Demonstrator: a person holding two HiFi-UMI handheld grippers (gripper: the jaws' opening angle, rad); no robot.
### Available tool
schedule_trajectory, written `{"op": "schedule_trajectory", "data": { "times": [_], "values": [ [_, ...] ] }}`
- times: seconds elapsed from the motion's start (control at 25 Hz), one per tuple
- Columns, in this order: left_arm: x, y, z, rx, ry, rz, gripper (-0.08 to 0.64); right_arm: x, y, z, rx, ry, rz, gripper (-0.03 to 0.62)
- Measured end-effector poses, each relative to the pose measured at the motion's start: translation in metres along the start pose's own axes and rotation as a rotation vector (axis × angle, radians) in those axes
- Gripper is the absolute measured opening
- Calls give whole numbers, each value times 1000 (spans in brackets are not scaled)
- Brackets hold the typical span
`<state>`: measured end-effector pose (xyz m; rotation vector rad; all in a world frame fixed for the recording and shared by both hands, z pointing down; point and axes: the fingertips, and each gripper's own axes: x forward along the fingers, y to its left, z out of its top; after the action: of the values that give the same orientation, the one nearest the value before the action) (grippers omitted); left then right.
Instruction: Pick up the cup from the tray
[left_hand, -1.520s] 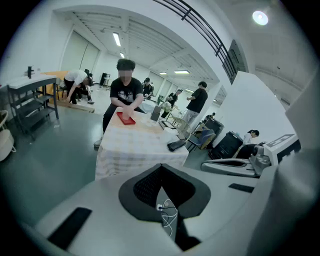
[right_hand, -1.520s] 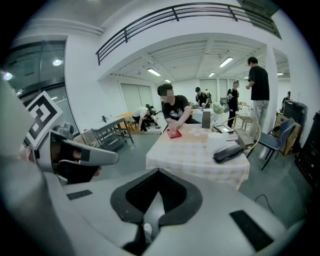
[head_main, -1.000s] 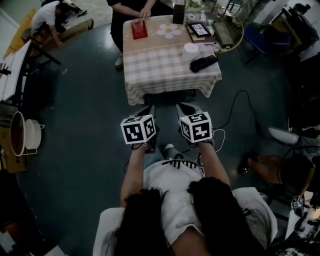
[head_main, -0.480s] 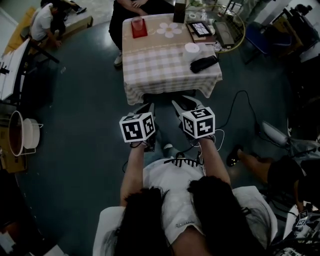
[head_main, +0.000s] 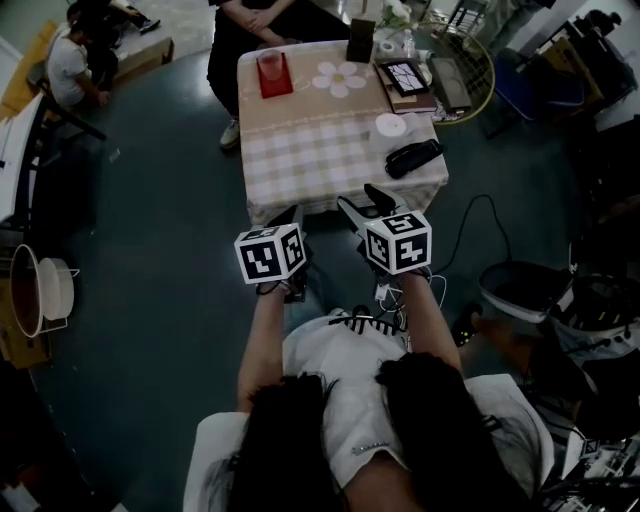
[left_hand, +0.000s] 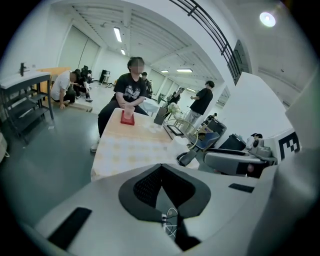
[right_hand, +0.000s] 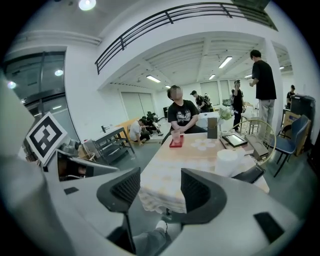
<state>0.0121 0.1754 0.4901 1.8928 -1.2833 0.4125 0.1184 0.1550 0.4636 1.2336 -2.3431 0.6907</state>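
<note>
The right gripper (right_hand: 160, 187), jaws just opened partway, and the closed left gripper (left_hand: 161, 175) are held empty short of the table (head_main: 330, 150): the approach is judged in hand, with a reach to the cup (head_main: 270, 63) on the far-side tray (head_main: 279, 86) called for.

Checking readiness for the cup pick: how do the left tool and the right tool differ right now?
The left tool has its jaws together; the right tool has its jaws apart, having just been opening. In the head view the right tool reaches slightly farther toward the table than the left tool. Both are empty, well short of the cup on the red tray.
</note>
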Motion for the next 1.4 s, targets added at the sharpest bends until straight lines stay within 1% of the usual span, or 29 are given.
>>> {"op": "schedule_trajectory", "data": {
  "times": [0.08, 0.2, 0.36, 0.56, 0.72, 1.0, 1.2, 1.4],
  "values": [
    [13, 12, 19, 12, 18, -5, 3, 21, -2, 10, 14, 12, 5, 239],
    [31, 25, 47, 25, 40, -17, 3, 46, -10, 26, 25, 24, -14, 241],
    [48, 45, 86, 36, 47, -32, 3, 79, -14, 52, 4, 35, -37, 256],
    [58, 73, 120, 41, 54, -38, 3, 113, -12, 79, 28, 36, -55, 268],
    [65, 89, 135, 46, 65, -46, 3, 132, -12, 97, 29, 19, -76, 284],
    [75, 108, 166, 57, 57, -47, 3, 167, -9, 129, 8, 7, -55, 322],
    [87, 122, 183, 44, 44, -32, 3, 193, -21, 157, -37, -19, -69, 348],
    [100, 141, 195, 2, 41, 1, 3, 227, -32, 177, -76, 3, -30, 356]
  ]
}}
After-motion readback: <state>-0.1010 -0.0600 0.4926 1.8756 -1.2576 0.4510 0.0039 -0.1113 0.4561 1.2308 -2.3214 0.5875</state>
